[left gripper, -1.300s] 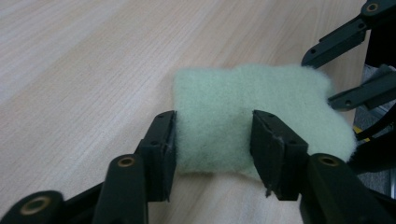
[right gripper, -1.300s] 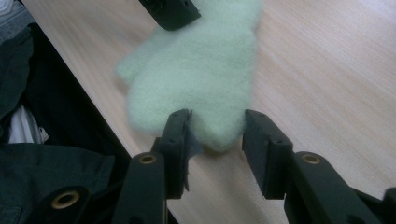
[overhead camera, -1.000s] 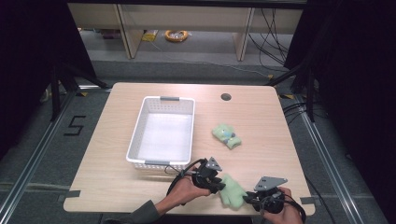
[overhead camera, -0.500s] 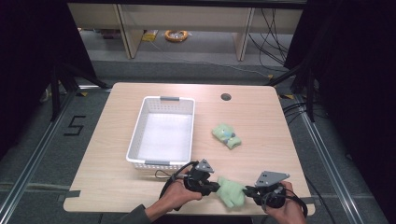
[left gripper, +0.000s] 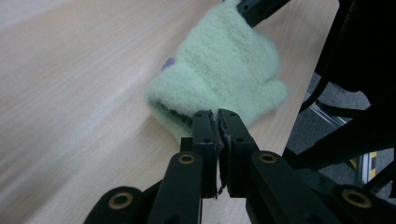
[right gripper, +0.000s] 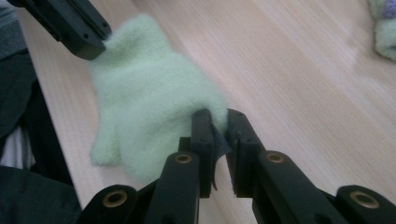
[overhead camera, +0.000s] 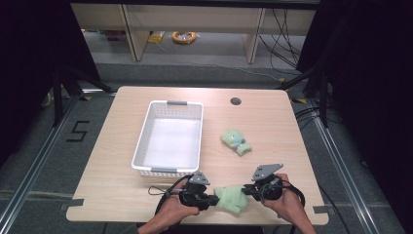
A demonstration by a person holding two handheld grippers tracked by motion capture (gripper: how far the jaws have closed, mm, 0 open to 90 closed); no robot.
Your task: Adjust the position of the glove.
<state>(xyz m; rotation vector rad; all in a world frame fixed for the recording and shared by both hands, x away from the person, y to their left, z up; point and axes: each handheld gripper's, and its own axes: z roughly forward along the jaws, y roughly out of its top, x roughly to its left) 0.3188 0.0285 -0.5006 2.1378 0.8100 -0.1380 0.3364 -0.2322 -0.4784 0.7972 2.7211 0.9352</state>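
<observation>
A pale green fuzzy glove (overhead camera: pixel 231 198) is held stretched between my two grippers near the table's front edge. My left gripper (overhead camera: pixel 214 200) is shut on one edge of it, and in the left gripper view the jaws (left gripper: pixel 216 114) pinch the glove (left gripper: pixel 224 70) at its cuff. On the opposite side my right gripper (overhead camera: pixel 245 191) is shut on the glove (right gripper: pixel 144 107), its jaws (right gripper: pixel 215 116) closed on the fabric. A second green glove (overhead camera: pixel 236 141) with a purple patch lies loose on the table, right of the basket.
A white plastic basket (overhead camera: pixel 168 171) stands empty at the table's middle left. A round cable hole (overhead camera: pixel 235 101) sits near the far edge. The table's front edge (overhead camera: pixel 195 220) runs just under my hands. The second glove (right gripper: pixel 385 28) shows beyond the right gripper.
Both grippers have drawn back toward the front edge with the glove between them. The glove now hangs lower and more spread out.
</observation>
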